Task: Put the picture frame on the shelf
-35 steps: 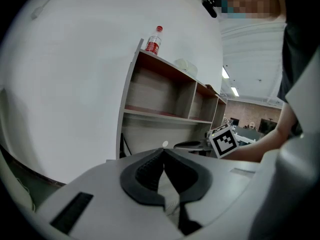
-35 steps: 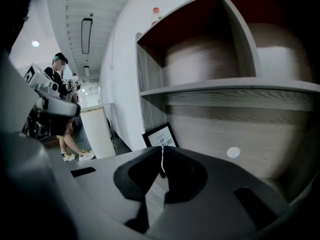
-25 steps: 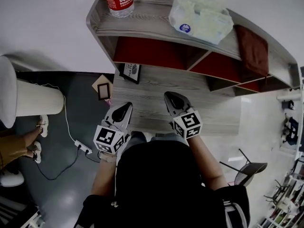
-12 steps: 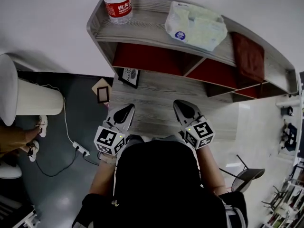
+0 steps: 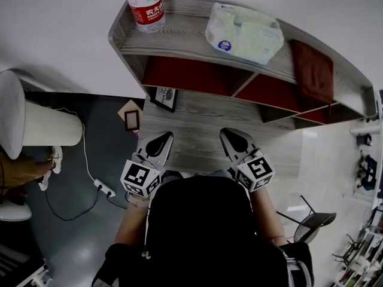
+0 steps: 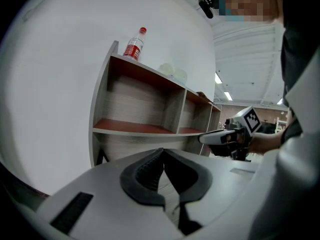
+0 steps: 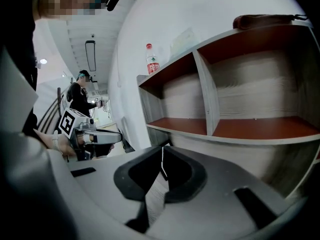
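A small black picture frame (image 5: 163, 95) leans on the grey wooden desk (image 5: 197, 115), under the left end of the shelf unit (image 5: 197, 43) with its red compartments. A second, wooden frame (image 5: 130, 118) sits just off the desk's left edge. My left gripper (image 5: 163, 140) and right gripper (image 5: 232, 137) hover side by side over the desk's near edge. Both point toward the shelf and are well short of the black frame. In the left gripper view the jaws of my left gripper (image 6: 163, 151) meet with nothing between them. My right gripper (image 7: 162, 154) is shut the same way, holding nothing.
On the shelf top stand a water bottle (image 5: 143, 5), a tissue pack (image 5: 244, 31) and a folded brown cloth (image 5: 314, 70). A white cylinder (image 5: 42, 124) and a power strip with cable (image 5: 105, 187) are on the floor to the left. A chair (image 5: 317, 214) stands at the right.
My right gripper has drawn back from the shelf and shifted to the right. My left gripper has shifted only slightly. Both stay shut.
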`<state>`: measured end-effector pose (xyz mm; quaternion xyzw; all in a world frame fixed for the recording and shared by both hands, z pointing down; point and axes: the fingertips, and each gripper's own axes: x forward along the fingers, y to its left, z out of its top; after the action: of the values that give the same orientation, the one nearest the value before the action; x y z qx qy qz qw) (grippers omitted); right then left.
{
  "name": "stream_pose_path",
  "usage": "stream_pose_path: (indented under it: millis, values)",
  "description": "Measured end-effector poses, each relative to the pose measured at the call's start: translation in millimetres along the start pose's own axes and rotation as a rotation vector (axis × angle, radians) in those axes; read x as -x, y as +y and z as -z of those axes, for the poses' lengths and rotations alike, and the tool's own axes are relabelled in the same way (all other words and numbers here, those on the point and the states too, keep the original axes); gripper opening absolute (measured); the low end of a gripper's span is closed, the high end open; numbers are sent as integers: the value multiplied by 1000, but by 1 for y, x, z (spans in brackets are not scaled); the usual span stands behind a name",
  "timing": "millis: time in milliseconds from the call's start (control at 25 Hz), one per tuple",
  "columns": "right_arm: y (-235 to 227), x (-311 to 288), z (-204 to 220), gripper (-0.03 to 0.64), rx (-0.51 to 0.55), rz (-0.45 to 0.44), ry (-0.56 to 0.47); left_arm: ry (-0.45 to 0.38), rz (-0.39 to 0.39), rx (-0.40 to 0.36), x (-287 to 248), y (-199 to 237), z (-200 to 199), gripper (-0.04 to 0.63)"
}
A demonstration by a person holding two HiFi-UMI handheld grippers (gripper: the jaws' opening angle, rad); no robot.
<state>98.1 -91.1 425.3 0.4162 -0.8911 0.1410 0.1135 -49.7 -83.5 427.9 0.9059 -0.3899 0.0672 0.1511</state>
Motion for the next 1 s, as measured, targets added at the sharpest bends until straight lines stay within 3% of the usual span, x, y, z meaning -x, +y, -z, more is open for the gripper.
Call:
stream_pose_path:
  millis: [1000]
  values:
    - [5, -11, 8, 2, -13, -4, 11, 3, 0, -1, 0, 7, 0, 9]
